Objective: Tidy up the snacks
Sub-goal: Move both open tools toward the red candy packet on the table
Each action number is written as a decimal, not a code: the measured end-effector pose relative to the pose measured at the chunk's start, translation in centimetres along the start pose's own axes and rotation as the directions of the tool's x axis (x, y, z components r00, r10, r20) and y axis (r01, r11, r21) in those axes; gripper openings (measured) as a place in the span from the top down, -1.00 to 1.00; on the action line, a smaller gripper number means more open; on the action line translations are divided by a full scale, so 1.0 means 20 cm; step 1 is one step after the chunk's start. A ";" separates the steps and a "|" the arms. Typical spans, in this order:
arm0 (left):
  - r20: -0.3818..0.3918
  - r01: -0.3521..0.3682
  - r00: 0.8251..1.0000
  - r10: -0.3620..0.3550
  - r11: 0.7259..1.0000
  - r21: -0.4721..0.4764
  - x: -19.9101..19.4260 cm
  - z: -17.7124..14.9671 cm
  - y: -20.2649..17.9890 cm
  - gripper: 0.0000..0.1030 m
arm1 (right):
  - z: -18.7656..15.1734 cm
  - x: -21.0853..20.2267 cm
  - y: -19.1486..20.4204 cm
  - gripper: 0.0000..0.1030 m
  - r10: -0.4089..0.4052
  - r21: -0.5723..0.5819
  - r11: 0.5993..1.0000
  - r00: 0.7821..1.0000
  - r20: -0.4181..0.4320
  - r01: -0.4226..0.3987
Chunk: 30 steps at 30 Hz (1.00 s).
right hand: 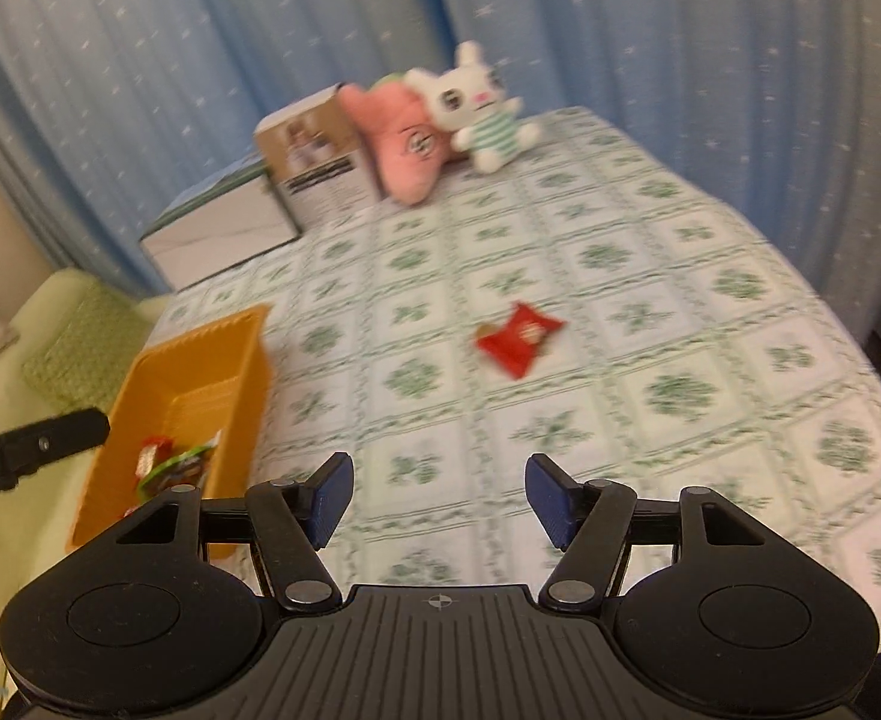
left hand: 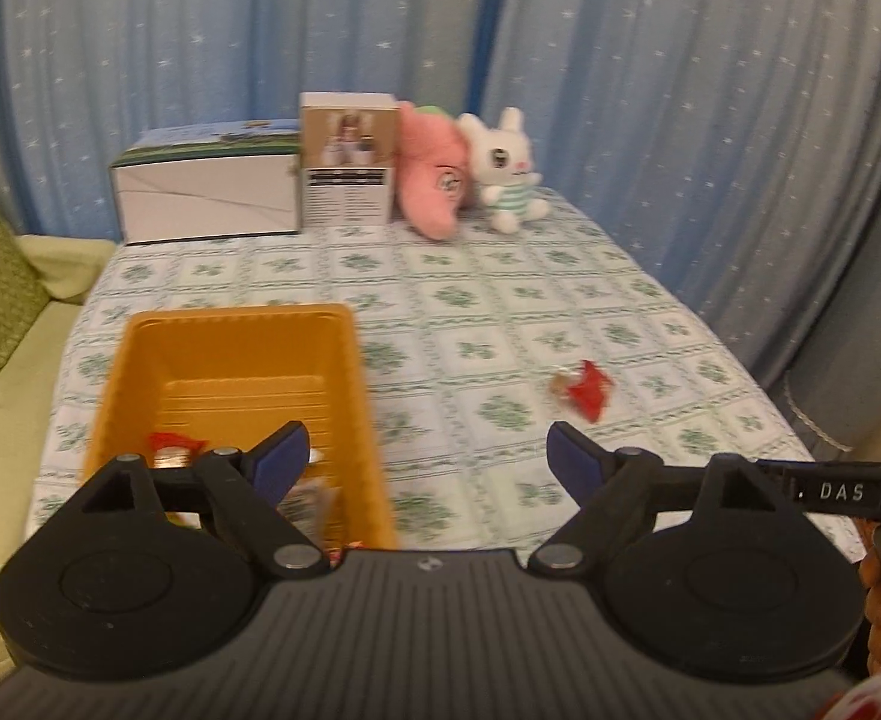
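From my left wrist, the left claw [left hand: 428, 459] gapes wide with nothing between its pads. Its left finger hangs over the near end of the bin [left hand: 344, 360], where a few snacks [left hand: 170, 447] already lie. The last loose one — a red packet [left hand: 584, 396] — sits on the cloth [left hand: 500, 300] ahead and to the right, well apart from the bin. My worry here is the bin itself: it is light plastic, and if I swing this claw across low, a finger could catch the rim and shove or tip it.

From my right wrist, the right claw [right hand: 439, 501] stands open too, less wide, and empty. The packet [right hand: 518, 339] lies ahead of it, slightly right of centre, flat on the cloth. The picture is smeared, so my aim is unsure. A flat, slick wrapper is easy to miss — pads closing too high would only nudge it away, and closing too low could pinch the cloth and drag it, toys [right hand: 440, 126] and boxes [right hand: 314, 168] along with it.
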<state>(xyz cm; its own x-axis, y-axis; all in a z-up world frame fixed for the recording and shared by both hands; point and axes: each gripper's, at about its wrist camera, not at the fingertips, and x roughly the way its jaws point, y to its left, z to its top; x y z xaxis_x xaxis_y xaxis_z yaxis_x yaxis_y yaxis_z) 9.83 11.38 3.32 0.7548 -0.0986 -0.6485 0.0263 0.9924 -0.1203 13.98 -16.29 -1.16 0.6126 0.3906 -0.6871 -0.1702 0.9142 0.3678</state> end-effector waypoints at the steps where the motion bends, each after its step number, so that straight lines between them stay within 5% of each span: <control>1: 0.001 0.005 1.000 -0.005 1.000 0.004 0.01 0.00 -0.03 -0.70 | 0.01 -0.02 -0.02 -0.25 -0.006 0.008 1.000 1.000 0.005 0.006; 13: -0.012 0.055 0.998 -0.054 0.998 0.038 0.10 0.04 -0.26 -0.80 | 0.06 -0.12 -0.21 -0.30 -0.048 0.074 0.996 0.998 0.040 0.045; 30: -0.070 0.091 0.994 -0.089 0.995 0.028 0.33 0.08 -0.30 -0.80 | 0.09 0.01 -0.29 -0.30 -0.067 0.099 0.993 0.998 0.022 0.065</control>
<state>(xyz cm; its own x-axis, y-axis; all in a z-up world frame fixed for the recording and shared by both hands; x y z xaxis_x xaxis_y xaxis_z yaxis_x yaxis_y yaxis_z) 15.64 4.93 0.97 0.7020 -0.1912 -0.6861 0.1128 0.9810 -0.1579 16.51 -21.63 -2.33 0.6392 0.3258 -0.6967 -0.0528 0.9223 0.3829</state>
